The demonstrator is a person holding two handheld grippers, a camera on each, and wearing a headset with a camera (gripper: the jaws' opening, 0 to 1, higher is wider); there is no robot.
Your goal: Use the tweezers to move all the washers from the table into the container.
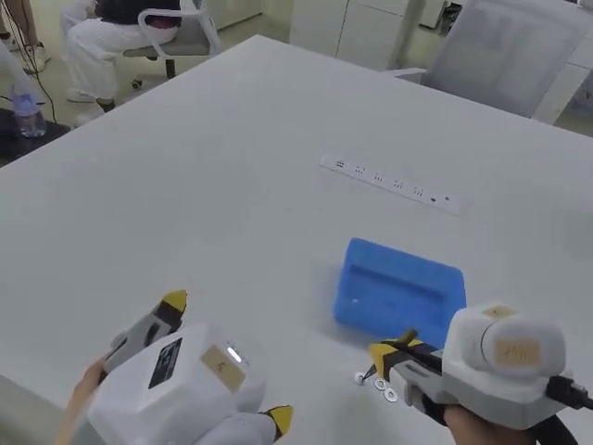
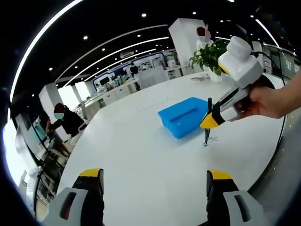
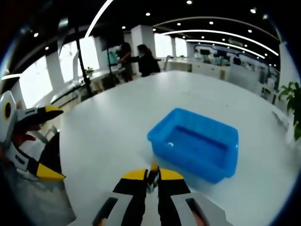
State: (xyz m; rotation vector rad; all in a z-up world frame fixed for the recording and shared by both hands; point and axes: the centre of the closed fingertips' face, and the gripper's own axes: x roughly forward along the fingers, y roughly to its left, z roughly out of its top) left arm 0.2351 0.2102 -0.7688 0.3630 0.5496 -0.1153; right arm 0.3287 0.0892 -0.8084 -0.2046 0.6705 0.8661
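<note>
1. Table (image 1: pixel 232 204) – a broad, white, smooth and matt top that carries all the items below.
2. Container (image 1: pixel 400 286) – a blue rectangular plastic tray with rounded corners and low walls. It stands open side up, just beyond the right tool, with its long axis running across the head view.
3. Left tool (image 2: pixel 155 175) – grey body with yellow-tipped jaws. The jaws are spread wide and hold nothing. It hovers over the near left part of the table, well apart from the container.
4. Right tool (image 3: pixel 154 175) – jaws drawn close together and clamped on the tweezers. It sits just in front of the container's near wall.
5. Power strip (image 1: pixel 389 183) – long, white and flat, lying beyond the container.
6. Tweezers (image 2: pixel 207 122) – slim, dark and probably metal. The long axis is near upright in the left gripper view, with the tips pointing down at the table beside the washers.
7. Washers (image 1: pixel 384 389) – small, pale, flat rings lying on the table just beside the right tool's tip, outside the container.
</note>
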